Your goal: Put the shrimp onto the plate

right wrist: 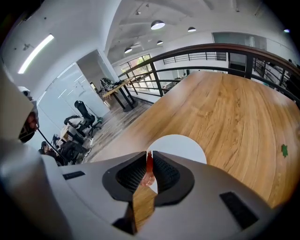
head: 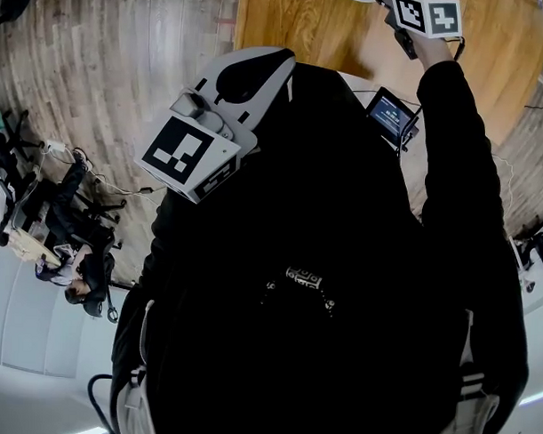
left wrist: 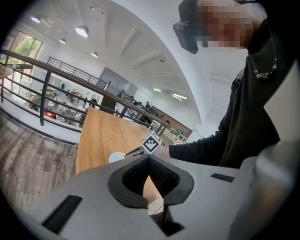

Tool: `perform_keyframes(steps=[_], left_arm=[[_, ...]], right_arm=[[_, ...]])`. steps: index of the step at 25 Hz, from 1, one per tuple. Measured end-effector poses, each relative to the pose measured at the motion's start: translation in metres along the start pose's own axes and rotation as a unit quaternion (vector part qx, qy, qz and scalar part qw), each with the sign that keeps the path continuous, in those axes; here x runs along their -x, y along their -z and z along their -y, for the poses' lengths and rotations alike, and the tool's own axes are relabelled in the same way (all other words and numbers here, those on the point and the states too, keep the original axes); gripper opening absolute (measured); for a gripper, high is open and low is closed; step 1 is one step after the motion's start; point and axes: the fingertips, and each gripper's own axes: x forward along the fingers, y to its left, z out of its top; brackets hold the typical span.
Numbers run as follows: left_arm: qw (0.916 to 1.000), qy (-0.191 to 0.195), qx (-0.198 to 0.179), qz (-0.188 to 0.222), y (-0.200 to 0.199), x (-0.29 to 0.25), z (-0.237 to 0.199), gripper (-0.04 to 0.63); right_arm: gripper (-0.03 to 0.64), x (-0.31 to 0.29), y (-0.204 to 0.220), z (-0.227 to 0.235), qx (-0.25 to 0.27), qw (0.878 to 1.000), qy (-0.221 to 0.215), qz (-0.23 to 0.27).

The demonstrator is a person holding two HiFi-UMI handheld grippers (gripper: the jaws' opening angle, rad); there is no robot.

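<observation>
A red-pink shrimp (right wrist: 149, 171) is pinched between the black pads of my right gripper (right wrist: 149, 155), which is shut on it. The shrimp hangs over the near edge of a round white plate (right wrist: 180, 143) that lies on the wooden table (right wrist: 225, 108). In the head view only the right gripper's marker cube (head: 426, 14) shows, at the top over the table. My left gripper (head: 257, 67) is held up in front of the person's chest, away from the table. Its jaws (left wrist: 149, 159) meet at the tips with nothing between them. From there the plate (left wrist: 116, 157) shows small and far off.
A small green scrap (right wrist: 284, 149) lies on the table to the right of the plate. A dark railing (right wrist: 211, 50) runs along the table's far side. A small screen (head: 391, 114) sits by the person's right arm. Chairs and gear (head: 58, 222) stand on the floor at left.
</observation>
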Motion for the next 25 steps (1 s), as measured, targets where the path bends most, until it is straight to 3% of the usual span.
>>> perform_keyframes(steps=[6,16,25], left_arm=[[0.9993,-0.016,0.027,-0.021,0.019,0.008,0.016,0.003],[0.9977,-0.057,0.037,0.007,0.026,0.026,0.011,0.003],[0.9955,-0.087,0.034,0.017,0.037,0.033,0.004,0.003]], right_arm=[[0.054,-0.012,0.029,0.011,-0.014,1.000,-0.005,-0.024],[0.055,-0.034,0.033,0.040,-0.006,0.996,0.066,-0.055],[0.058,-0.057,0.054,0.055,0.003,0.994,0.083,-0.064]])
